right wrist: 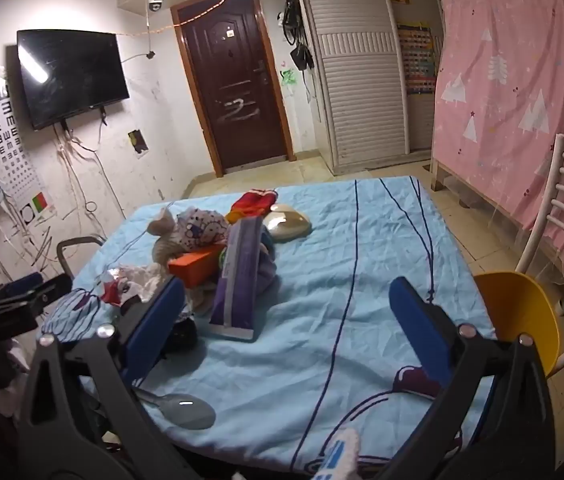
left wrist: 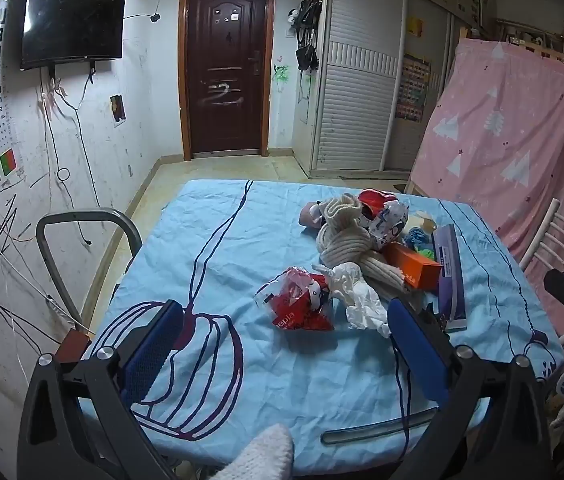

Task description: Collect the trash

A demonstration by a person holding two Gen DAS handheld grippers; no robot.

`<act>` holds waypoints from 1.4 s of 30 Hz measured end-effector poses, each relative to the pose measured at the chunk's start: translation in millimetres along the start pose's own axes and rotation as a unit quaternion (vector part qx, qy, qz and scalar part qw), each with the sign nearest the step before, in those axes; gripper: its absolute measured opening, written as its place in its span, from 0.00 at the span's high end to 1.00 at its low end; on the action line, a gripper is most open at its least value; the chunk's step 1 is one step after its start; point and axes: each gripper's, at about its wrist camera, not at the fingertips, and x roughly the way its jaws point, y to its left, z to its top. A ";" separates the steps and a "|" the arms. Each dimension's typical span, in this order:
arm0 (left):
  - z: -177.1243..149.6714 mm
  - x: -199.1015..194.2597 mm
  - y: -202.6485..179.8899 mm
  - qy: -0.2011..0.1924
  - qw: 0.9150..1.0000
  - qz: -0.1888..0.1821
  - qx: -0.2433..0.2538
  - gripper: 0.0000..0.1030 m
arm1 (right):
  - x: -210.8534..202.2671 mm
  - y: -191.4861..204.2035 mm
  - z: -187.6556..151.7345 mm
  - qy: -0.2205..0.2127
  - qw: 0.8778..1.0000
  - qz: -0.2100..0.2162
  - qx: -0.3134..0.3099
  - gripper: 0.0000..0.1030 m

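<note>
A: Grippers?
B: Left gripper (left wrist: 286, 328) jaws wide apart, empty; right gripper (right wrist: 286, 312) same.
A: Trash?
B: Red wrapper (left wrist: 302, 304) and white crumpled tissue (left wrist: 358, 296) on the bench (left wrist: 210, 240), just left of the orange box (left wrist: 414, 268).

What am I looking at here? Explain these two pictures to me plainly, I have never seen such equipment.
There is no robot. A person holds a two-finger gripper in each hand, and each gripper carries a wide-angle camera that looks along its blue fingers. One picture comes from the left gripper, the other from the right gripper. Both are open and hold nothing.

Below them is a table under a light blue cloth. On it lie a red and clear plastic wrapper, a crumpled white tissue, a cream knitted garment, an orange box and a purple box. The wrapper and tissue look like the trash to collect, and they lie nearest the left gripper.
</note>
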 end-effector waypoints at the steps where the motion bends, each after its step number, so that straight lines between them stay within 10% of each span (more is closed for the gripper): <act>1: 0.1 -0.1 0.0 -0.001 1.000 0.001 0.000 0.10 | -0.1 -0.3 0.0 0.000 1.000 0.000 0.000 0.04; 42: -3.9 -5.1 -4.4 -0.001 1.000 -0.007 0.012 0.10 | 0.7 1.3 -0.9 0.002 1.000 -0.001 -0.003 0.04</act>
